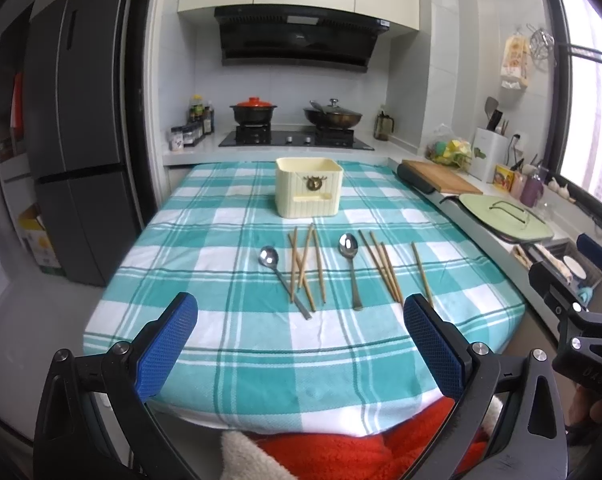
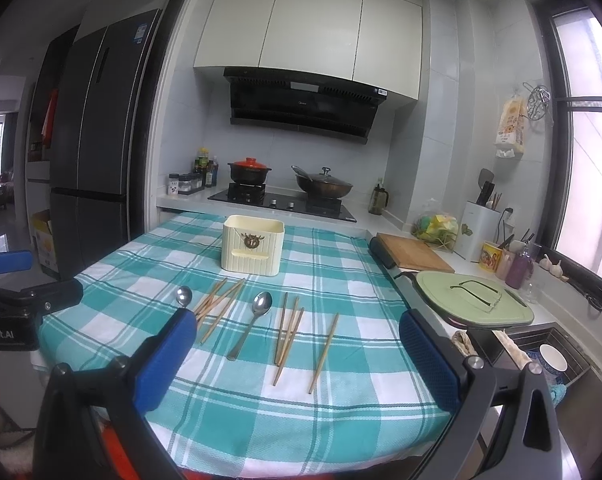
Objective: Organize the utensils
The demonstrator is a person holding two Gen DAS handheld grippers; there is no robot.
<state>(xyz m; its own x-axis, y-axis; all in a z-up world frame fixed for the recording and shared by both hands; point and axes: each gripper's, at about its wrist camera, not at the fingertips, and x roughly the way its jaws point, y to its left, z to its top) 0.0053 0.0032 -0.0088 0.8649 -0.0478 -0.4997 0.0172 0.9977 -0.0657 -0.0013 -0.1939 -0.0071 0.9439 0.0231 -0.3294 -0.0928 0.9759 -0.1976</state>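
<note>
A cream utensil holder [image 1: 309, 187] [image 2: 252, 248] stands upright at the far middle of the teal checked tablecloth [image 1: 237, 344] [image 2: 341, 420]. In front of it lie two metal spoons [image 1: 285, 280] [image 1: 351, 268] [image 2: 251, 322] [image 2: 184, 295] and several wooden chopsticks in loose groups [image 1: 307, 266] [image 1: 383, 266] [image 1: 422, 274] [image 2: 217, 306] [image 2: 289, 332] [image 2: 324, 354]. My left gripper [image 1: 301, 344] is open and empty above the table's near edge. My right gripper [image 2: 297, 360] is open and empty above the near right part of the table, and it also shows at the right edge of the left wrist view [image 1: 573, 300].
A counter runs along the right with a wooden cutting board [image 1: 441, 176] [image 2: 415, 256], a green board [image 1: 505, 220] [image 2: 473, 300] and a sink [image 2: 541, 356]. A stove with pots [image 1: 293, 120] [image 2: 285, 188] is behind the table. A fridge [image 1: 77, 120] stands at left.
</note>
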